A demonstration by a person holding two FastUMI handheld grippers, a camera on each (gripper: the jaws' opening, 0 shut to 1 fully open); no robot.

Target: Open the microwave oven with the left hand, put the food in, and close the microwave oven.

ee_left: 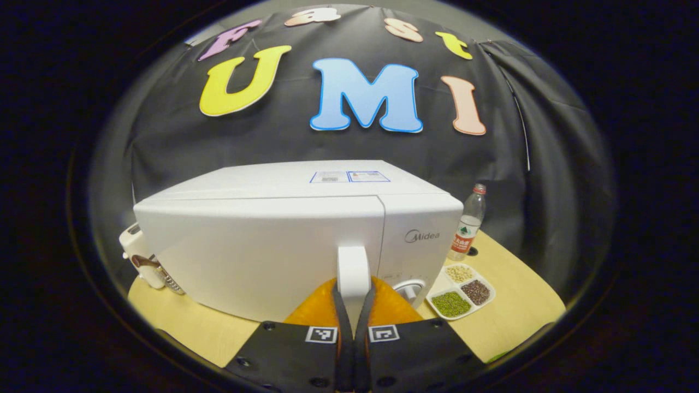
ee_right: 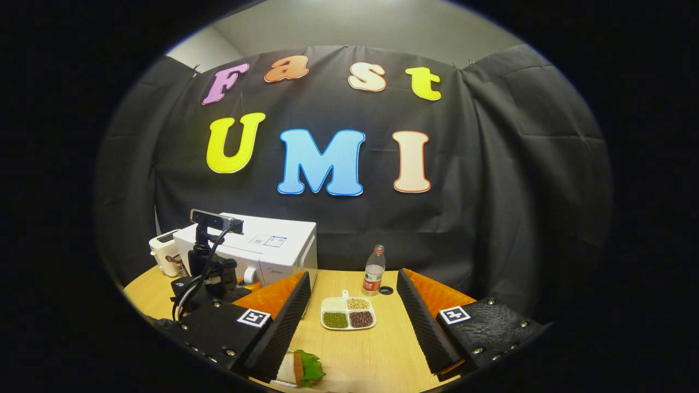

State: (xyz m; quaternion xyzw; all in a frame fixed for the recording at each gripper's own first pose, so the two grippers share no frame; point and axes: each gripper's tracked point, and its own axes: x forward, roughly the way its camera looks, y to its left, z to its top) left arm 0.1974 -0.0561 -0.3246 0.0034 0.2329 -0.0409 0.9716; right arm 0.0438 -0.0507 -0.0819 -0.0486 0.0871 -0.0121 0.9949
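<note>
Left gripper [ee_left: 354,311] clamped on the white microwave oven's [ee_left: 284,240] upright door handle [ee_left: 353,270]; door looks not yet open. Right gripper [ee_right: 352,322] spread wide, empty, above the sandwich with green lettuce [ee_right: 300,368] on the near wooden table [ee_right: 377,349]. Opening, loading, closing all remain.

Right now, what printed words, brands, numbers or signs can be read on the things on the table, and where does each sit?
"Midea": brand mark on the front of the microwave oven, right of the door handle that the left tool is shut on.
Stickers on the microwave's top: too small to read.
Water bottle label: too blurred to read.
Square coded markers on both tools: patterns, no text.
</note>
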